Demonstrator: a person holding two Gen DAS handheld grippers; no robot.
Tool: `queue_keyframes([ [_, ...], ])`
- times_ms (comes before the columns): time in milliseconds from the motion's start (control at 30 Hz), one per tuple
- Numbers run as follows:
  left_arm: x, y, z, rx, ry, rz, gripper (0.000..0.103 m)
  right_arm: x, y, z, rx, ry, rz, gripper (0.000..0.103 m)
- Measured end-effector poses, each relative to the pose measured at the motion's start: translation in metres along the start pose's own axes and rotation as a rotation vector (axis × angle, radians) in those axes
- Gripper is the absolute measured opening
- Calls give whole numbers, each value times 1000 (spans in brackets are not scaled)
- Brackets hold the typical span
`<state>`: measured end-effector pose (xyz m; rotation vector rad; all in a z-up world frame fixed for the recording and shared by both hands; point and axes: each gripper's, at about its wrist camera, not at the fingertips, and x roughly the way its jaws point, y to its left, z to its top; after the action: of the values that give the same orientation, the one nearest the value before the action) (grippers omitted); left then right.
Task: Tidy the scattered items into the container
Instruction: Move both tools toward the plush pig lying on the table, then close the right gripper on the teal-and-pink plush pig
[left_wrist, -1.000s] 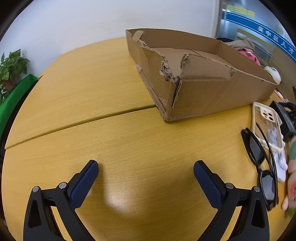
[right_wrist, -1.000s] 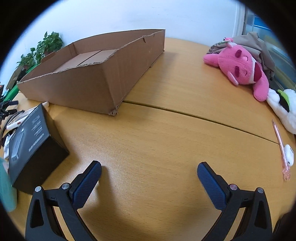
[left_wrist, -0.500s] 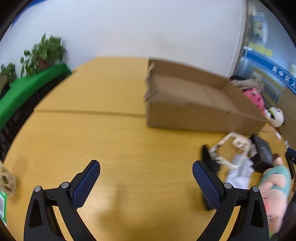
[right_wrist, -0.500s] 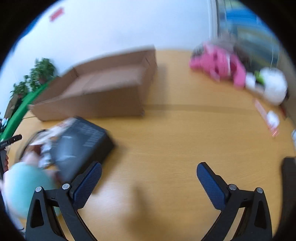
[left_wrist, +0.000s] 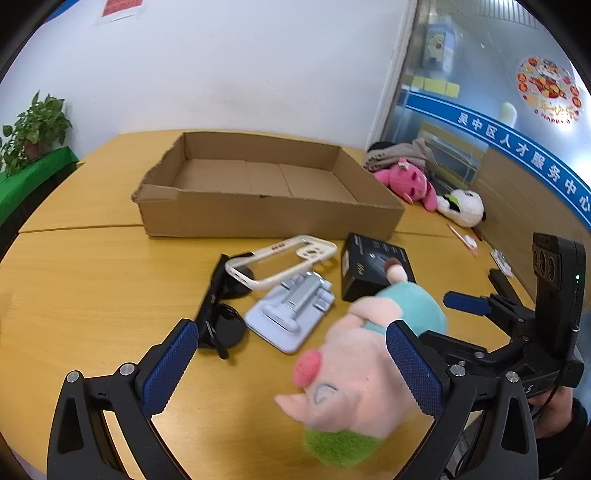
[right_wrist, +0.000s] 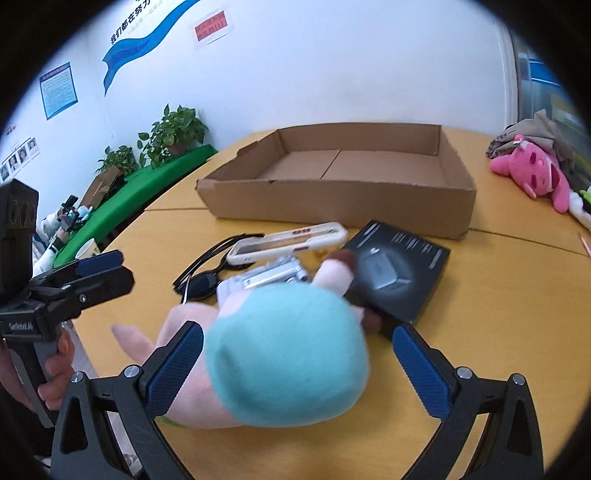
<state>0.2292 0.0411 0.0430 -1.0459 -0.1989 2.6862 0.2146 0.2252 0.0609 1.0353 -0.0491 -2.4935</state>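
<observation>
An empty cardboard tray (left_wrist: 266, 218) (right_wrist: 332, 199) stands on the wooden table. In front of it lie a phone case (left_wrist: 280, 258) (right_wrist: 288, 242), black sunglasses (left_wrist: 221, 317) (right_wrist: 201, 275), a grey phone stand (left_wrist: 291, 314), a black box (left_wrist: 373, 266) (right_wrist: 399, 269) and a pig plush in a teal top (left_wrist: 354, 373) (right_wrist: 284, 354). My left gripper (left_wrist: 291, 369) is open, low over the table, with the plush's head between its fingers. My right gripper (right_wrist: 295, 369) is open around the plush's teal body. Neither gripper is closed on the plush.
A pink plush (left_wrist: 404, 181) (right_wrist: 532, 173) and a white plush (left_wrist: 463, 206) lie at the table's right, beside a grey cloth (left_wrist: 399, 153). Potted plants (right_wrist: 173, 129) stand on a green ledge (right_wrist: 129, 206) at the left. A wall panel (left_wrist: 517, 206) borders the right side.
Both grippers have pulled back and up from the table; the view now takes in the whole tray and item pile. The pig plush now lies between both pairs of fingers.
</observation>
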Motion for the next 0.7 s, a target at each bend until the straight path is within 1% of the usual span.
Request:
queue_keyframes([
  [67,-1,1,-3,-11,1,-3,103,-2,5,-3,-21,6,-21,102],
  [200,4,-2,-9,-40,34,-49,103,-1,10,-7,-32,13,-36,102],
  [367,7,-7,-14,-28,49,-89,103,2,13,-11,-31,26,-32,102],
  [500,14,-8,-19,-36,76,-136,103,3,11,-12,-21,32,-22,102],
  [600,20,-9,-22,-32,96,-143,103,5,11,-12,-28,35,-18,102],
  [700,25,-7,-24,-41,109,-171,103,7,9,-12,-20,43,-8,102],
])
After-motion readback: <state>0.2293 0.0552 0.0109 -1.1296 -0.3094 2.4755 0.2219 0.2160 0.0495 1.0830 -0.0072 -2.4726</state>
